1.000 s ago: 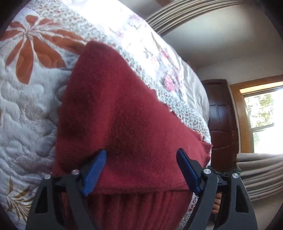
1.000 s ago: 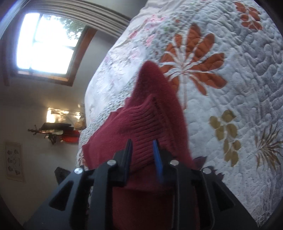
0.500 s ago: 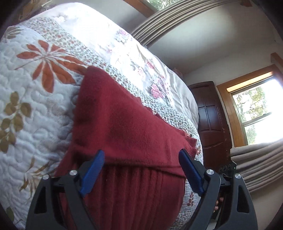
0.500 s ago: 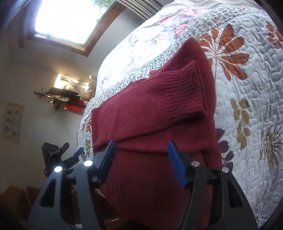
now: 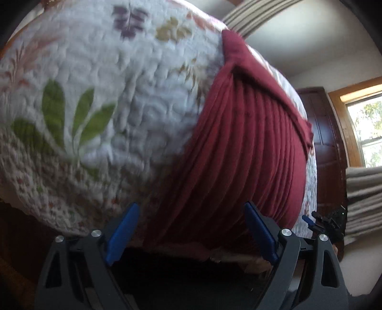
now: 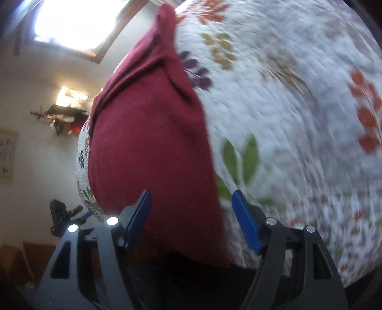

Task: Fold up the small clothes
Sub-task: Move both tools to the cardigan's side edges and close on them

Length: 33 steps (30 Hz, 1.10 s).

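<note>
The dark red garment (image 5: 250,147) is seen lying over the edge of the quilted bed (image 5: 107,100); both the left gripper (image 5: 191,236) and right gripper (image 6: 192,219) are held wide open, fingers empty, near its lower hem

Daylight enters through overexposed window (image 6: 71,21); quilt (image 6: 298,114) motion-blurred, apparently from camera movement; fisheye edges darken.

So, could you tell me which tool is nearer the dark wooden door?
Right, most likely: the right tool shows just below the dark wooden door, while the left tool sits farther over, facing the sweater.
</note>
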Motion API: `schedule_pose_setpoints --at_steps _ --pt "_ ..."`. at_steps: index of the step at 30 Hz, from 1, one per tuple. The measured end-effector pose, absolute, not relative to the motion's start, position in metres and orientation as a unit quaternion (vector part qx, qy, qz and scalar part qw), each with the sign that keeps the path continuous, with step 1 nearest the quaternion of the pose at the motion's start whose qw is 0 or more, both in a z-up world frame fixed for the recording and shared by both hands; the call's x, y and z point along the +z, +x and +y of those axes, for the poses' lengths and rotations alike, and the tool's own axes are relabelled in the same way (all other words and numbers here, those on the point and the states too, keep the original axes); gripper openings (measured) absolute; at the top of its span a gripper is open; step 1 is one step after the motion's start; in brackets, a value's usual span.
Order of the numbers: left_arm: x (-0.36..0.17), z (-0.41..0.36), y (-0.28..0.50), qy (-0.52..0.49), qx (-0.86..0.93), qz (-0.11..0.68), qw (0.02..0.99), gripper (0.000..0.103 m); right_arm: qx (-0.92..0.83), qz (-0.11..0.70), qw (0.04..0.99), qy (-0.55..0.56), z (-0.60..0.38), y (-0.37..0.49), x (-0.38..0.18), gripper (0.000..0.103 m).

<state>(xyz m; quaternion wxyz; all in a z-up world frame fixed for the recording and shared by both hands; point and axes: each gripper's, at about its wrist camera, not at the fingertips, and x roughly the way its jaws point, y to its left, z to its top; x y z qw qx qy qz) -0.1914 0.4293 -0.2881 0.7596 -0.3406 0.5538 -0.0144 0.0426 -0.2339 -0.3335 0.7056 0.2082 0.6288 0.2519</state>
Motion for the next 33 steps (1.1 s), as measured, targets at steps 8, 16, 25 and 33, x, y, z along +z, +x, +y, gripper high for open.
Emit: schedule_pose_setpoints --at_steps 8,16,25,33 --pt "-0.337 0.424 -0.206 -0.323 -0.078 0.591 0.735 0.089 0.196 0.648 0.67 0.305 -0.27 -0.032 -0.389 0.07" --pt "-0.365 0.427 -0.214 -0.385 -0.104 0.583 0.708 0.089 0.198 0.664 0.661 0.288 -0.247 -0.059 -0.413 0.07" --pt "-0.376 0.437 -0.216 -0.414 -0.107 0.586 0.689 0.089 0.227 0.679 0.647 0.263 -0.204 -0.055 -0.427 0.064" --pt "-0.38 0.424 -0.208 -0.413 -0.107 0.591 0.684 0.083 0.229 0.689 0.638 0.258 -0.195 -0.05 -0.436 0.06"
